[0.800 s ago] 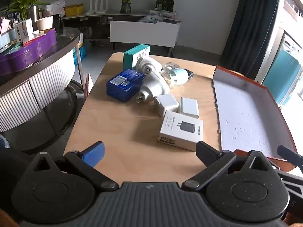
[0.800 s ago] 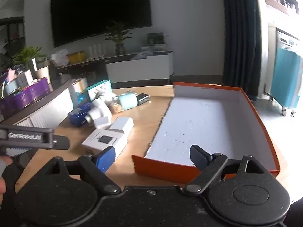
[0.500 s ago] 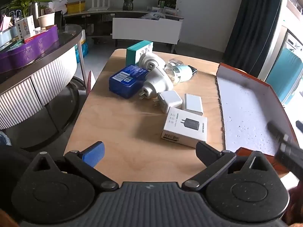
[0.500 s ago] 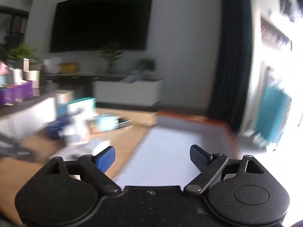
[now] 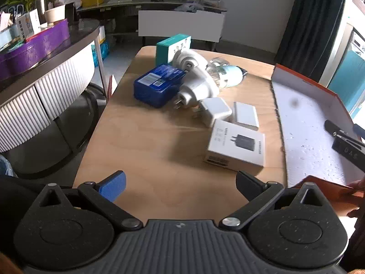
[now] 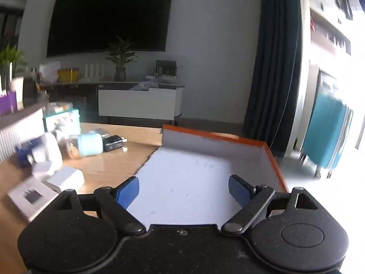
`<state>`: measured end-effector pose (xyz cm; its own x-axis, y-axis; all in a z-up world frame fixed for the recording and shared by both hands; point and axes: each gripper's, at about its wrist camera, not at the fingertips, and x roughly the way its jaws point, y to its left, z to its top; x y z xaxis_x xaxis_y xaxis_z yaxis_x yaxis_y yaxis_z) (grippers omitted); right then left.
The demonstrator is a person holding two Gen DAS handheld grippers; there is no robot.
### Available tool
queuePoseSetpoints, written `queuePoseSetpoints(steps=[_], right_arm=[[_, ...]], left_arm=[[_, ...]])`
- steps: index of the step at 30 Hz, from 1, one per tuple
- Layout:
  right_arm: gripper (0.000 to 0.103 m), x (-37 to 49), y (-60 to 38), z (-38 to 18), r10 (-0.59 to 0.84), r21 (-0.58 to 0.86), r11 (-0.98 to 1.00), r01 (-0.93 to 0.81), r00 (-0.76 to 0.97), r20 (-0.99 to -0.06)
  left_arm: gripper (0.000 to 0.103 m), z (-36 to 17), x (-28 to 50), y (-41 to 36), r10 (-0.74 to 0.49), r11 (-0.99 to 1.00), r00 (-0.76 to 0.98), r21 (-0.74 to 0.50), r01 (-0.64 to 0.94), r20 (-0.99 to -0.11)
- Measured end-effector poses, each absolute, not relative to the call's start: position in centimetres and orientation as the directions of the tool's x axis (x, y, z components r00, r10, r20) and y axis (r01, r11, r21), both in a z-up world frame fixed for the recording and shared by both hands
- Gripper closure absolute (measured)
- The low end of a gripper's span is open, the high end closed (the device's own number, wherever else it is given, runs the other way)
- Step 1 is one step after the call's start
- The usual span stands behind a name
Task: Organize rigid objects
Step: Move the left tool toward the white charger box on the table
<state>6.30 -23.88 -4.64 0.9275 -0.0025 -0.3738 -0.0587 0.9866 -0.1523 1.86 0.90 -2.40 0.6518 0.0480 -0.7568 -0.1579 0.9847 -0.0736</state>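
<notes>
A light wooden table [image 5: 146,141] holds a cluster of small electrical goods and, to its right, a shallow orange box [image 5: 303,81] with a white floor.

The left gripper [image 5: 180,183] hangs over the near edge of the table with its jaws spread wide and nothing between them. From it, a white charger carton [image 5: 236,147] printed with a black plug lies at about 1 o'clock, closest of all the items. Just beyond the carton, two white chargers sit side by side: one [image 5: 214,110] with its prongs pointing left, the other [image 5: 246,115] a plain block to its right. Further off at 12 o'clock lie a blue box [image 5: 157,84], a large white plug adapter [image 5: 197,89], a pale blue cylinder [image 5: 230,76] lying on its side, and a teal and white carton [image 5: 173,46] standing upright at the far end.

The right gripper [image 6: 183,189] is held above the near end of the orange box [image 6: 219,137], jaws also released and empty, with the white floor of the box showing between its blue fingers [image 6: 127,191]. The cluster of goods lies at about 10 o'clock from it, slightly blurred.
</notes>
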Motion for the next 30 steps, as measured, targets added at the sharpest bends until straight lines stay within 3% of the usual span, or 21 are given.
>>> queuePoseSetpoints(steps=[3, 6, 10, 13, 16, 22, 27, 30], right_arm=[[0.002, 7.1, -24.8, -4.6, -0.019, -0.175, 0.983, -0.055, 0.921, -0.390], [0.002, 7.4, -26.3, -4.1, -0.008, -0.096, 0.995, -0.034, 0.914, -0.406], [0.002, 6.2, -25.5, -3.4, -0.106, -0.142, 0.988, 0.056, 0.922, -0.373], [0.001, 4.2, -23.6, -2.2, -0.022, -0.128, 0.991, -0.025, 0.935, -0.355], [0.001, 3.5, -21.1, -1.6, 0.166, 0.012, 0.983, -0.182, 0.866, -0.472], [0.001, 3.3, -18.3, -1.5, 0.214, 0.090, 0.976, -0.199, 0.784, -0.583], [0.001, 2.0, -18.5, -0.4, 0.156, 0.107, 0.988, -0.116, 0.818, -0.553], [0.001, 1.8, -19.5, 0.0, 0.204, 0.155, 0.978, -0.142, 0.820, -0.535]], left_arm=[[0.000, -2.7, 2.3, 1.6, 0.047, 0.981, 0.644, -0.086, -0.173, -0.764], [0.000, -3.0, 2.7, 2.0, 0.044, 0.980, 0.637, -0.092, -0.179, -0.770], [0.000, -3.2, 2.9, 2.8, 0.042, 0.974, 0.637, -0.112, -0.199, -0.770], [0.000, -3.3, 3.1, 3.3, 0.044, 0.967, 0.634, -0.127, -0.222, -0.772], [0.000, -3.1, 3.2, 3.0, 0.027, 0.968, 0.640, -0.140, -0.210, -0.768], [0.000, -2.5, 3.3, 0.9, 0.007, 0.985, 0.661, -0.109, -0.134, -0.750], [0.000, -2.4, 3.8, -0.5, -0.038, 0.988, 0.680, -0.131, -0.086, -0.732], [0.000, -2.1, 4.0, -1.6, -0.031, 0.992, 0.698, -0.106, -0.065, -0.715]])
